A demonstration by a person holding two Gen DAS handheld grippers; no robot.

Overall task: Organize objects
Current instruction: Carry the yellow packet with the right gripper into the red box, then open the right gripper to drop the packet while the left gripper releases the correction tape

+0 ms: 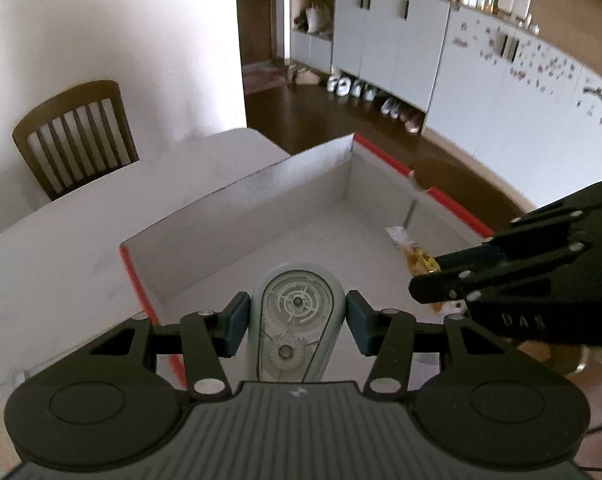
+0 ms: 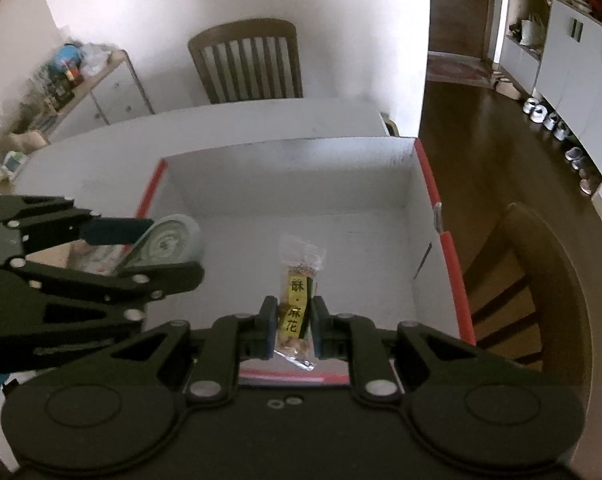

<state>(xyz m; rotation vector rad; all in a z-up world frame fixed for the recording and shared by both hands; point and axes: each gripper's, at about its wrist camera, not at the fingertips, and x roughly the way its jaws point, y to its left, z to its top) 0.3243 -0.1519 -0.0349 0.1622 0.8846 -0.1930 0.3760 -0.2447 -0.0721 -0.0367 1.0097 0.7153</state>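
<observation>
Box (image 2: 293,184), white with red edges, is sitting on the tabletop (image 1: 61,240) ahead of both tools. Left hand-held gripper (image 1: 297,324) is holding a correction tape dispenser (image 1: 297,320) over it. Right hand-held gripper (image 2: 295,326) is pinching a snack packet (image 2: 297,300) above the box floor.

A home dining area is indicated by slatted wooden chairs (image 2: 248,62), white cabinets (image 1: 389,36), shoes (image 1: 353,87) lined on dark flooring, and a hallway door.
</observation>
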